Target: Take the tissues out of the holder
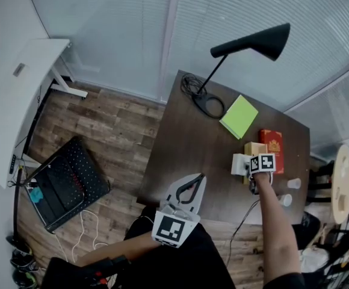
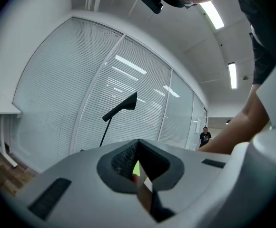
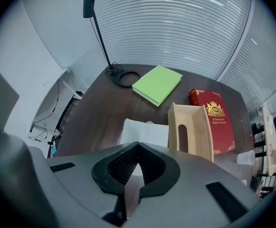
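Note:
A wooden tissue holder (image 3: 190,131) lies on its side on the dark table (image 1: 186,137), slot facing up; it also shows in the head view (image 1: 256,149). The white tissue pack (image 3: 145,133) lies outside it, just to its left (image 1: 239,164). My right gripper (image 3: 138,145) points steeply down over the pack's near edge, jaws shut with the pack's edge at their tips. Its marker cube (image 1: 262,162) hides the grip in the head view. Above the table's near edge, my left gripper (image 1: 199,177) points level, shut and holding nothing (image 2: 138,141).
A green book (image 3: 157,83) and a red book (image 3: 214,120) lie beyond the holder. A black lamp (image 1: 253,41) stands at the table's far end, its base (image 1: 209,106) ringed by cable. Two plastic cups (image 1: 293,183) sit at the right edge. A black board (image 1: 66,182) lies on the floor.

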